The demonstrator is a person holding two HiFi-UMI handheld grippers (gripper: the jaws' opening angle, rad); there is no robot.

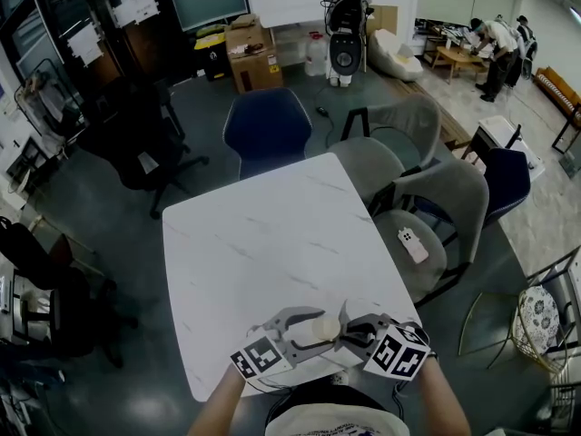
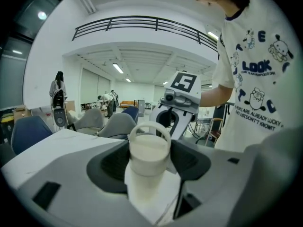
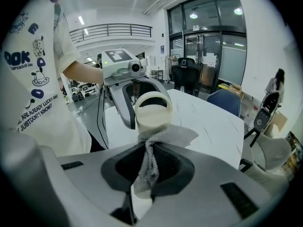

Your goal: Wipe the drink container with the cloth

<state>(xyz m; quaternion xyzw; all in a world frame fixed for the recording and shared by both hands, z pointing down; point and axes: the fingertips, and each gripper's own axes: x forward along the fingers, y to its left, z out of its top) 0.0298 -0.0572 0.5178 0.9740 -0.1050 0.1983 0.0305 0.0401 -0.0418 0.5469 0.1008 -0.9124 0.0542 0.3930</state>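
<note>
At the left, one left hand-held gripper [image 2: 151, 167] of smooth grey plastic clamps its jaws on the single drink container [image 2: 149, 145]. The container is a cream, matte, round bottle with a loop handle on its cap, held at the near edge of the white marbled worktop [image 1: 263, 234]. One grey, open-weave cloth [image 3: 163, 137] bunches against its side, pinched by the right hand-held gripper [image 3: 150, 171].

At the bottom centre of the head view, the drink container [image 1: 323, 331] sits between the left gripper [image 1: 310, 322] and the right gripper [image 1: 346, 331], at the table's [image 1: 263, 243] lower edge. The cloth [image 3: 163, 137] hangs in the right gripper's jaws, touching the container. Chairs [image 1: 269, 127] stand above and right of the table.
</note>
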